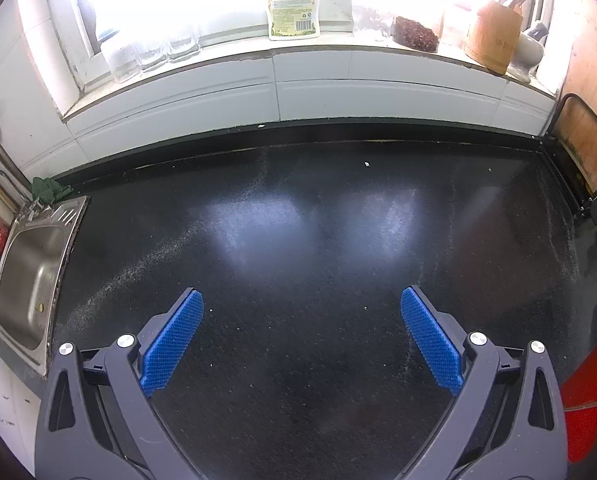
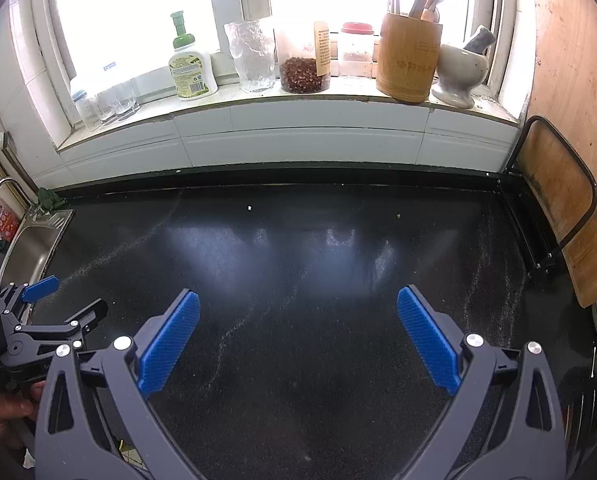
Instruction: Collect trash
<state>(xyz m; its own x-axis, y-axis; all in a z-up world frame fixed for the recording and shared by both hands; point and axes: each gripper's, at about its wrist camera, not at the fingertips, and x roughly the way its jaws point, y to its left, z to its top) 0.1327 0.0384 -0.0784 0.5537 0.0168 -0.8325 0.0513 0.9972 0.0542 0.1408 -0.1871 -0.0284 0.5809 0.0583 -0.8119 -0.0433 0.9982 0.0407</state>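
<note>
Both the left gripper (image 1: 301, 334) and the right gripper (image 2: 298, 336) hang wide apart and empty over the speckled black stone counter (image 2: 298, 280). Only a tiny white crumb (image 2: 250, 208) shows, upper centre; collecting looks nearly finished, or not begun.

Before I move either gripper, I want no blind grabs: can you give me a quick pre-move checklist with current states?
1. Left gripper open, holding nothing: ok.
2. Right gripper open, holding nothing: ok.
3. Trash located: only a white crumb and a smaller speck on the black counter; graspable: cannot tell.
4. Trash bin in view: not ok.
5. Grippers apart from each other: ok.
</note>
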